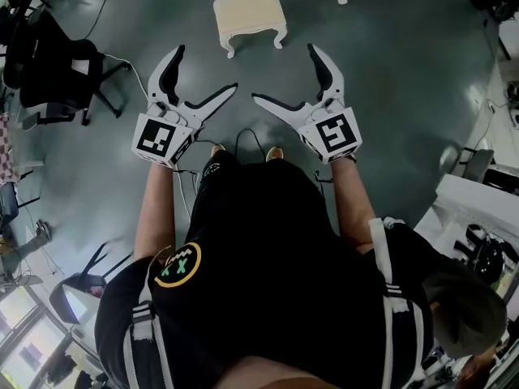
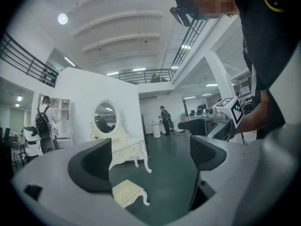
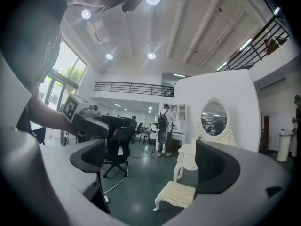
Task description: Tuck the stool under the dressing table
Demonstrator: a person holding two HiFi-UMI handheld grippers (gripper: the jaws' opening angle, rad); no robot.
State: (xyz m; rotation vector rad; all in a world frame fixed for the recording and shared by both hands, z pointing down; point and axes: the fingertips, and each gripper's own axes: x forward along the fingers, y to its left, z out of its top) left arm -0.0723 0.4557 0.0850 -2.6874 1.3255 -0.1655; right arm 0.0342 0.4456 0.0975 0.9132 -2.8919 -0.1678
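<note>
The head view looks down on both tools held out ahead of the person: the left gripper (image 1: 207, 70) and the right gripper (image 1: 284, 73) each have their jaws spread wide with nothing between them. The cream stool (image 1: 250, 13) stands on the floor just beyond them, well apart from both. Only two curved white legs at that view's top edge hint at furniture behind it.

The gripper views supply the rest. The white dressing table (image 2: 126, 149) with its oval mirror (image 2: 105, 117) stands against a white partition wall, and the stool sits in front of it, out in the open, not under it.

The floor (image 1: 405, 96) is dark grey-green and glossy. Around it is a tall open hall: a black office chair (image 3: 117, 140), a person with a backpack (image 3: 163, 126) and a railed mezzanine above.
</note>
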